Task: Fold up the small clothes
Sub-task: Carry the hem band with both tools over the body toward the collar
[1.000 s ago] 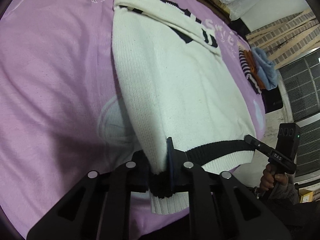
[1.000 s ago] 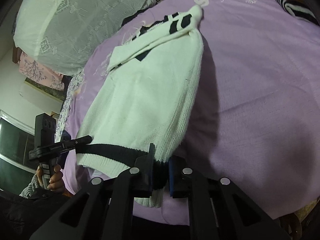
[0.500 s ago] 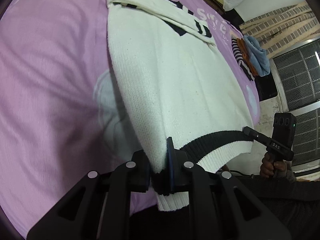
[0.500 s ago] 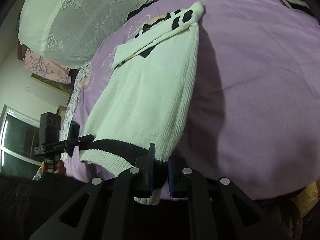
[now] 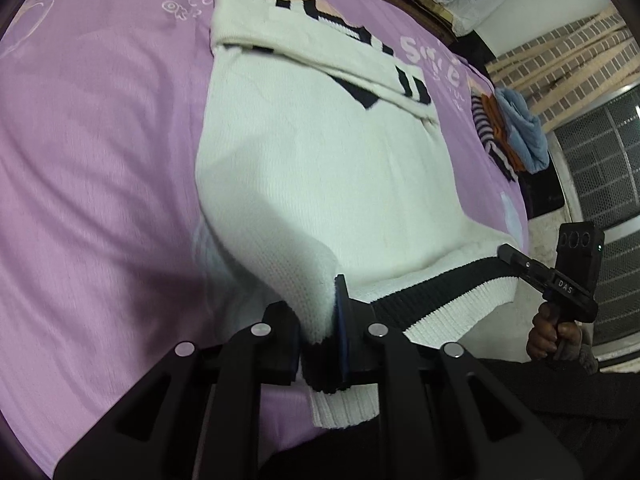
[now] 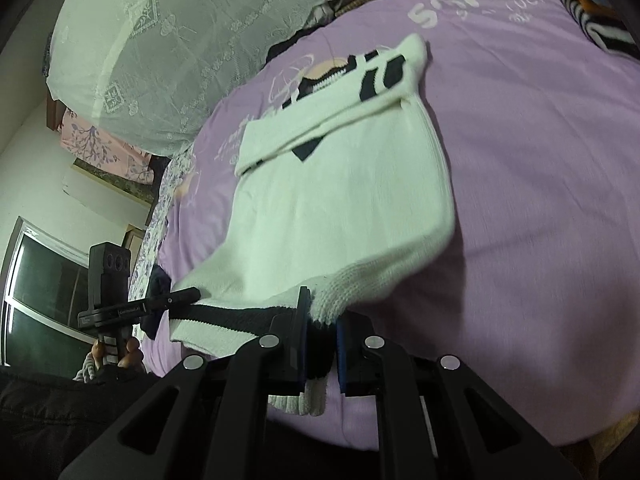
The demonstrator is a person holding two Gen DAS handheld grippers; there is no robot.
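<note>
A white knit sweater (image 5: pixel 320 152) with a black band near its ribbed hem lies lengthwise on a bed covered by a purple sheet (image 5: pixel 100 140) printed with pale lettering. Its far end, toward the top of both views, is folded over, showing black block markings. The hem end, at the bottom centre of each frame, is lifted off the sheet, while the body of the garment rests on it.

In the left wrist view the left gripper (image 5: pixel 320 344) is clenched on one hem corner at the lower centre, knit bunched between its jaws and a strip of ribbing hanging below. At the right edge of that frame the right gripper (image 5: pixel 508 254) pinches the opposite corner of the hem, a hand (image 5: pixel 554 336) wrapped round its handle.

In the right wrist view the right gripper (image 6: pixel 320 344) grasps its corner at the lower centre, and the left gripper (image 6: pixel 188 294) bites the hem at the lower left.

A small stack of folded clothes (image 5: pixel 508 128), striped, orange and blue, sits on the bed at the upper right of the left view. White lace netting (image 6: pixel 180 40) fills the upper left of the right view.
</note>
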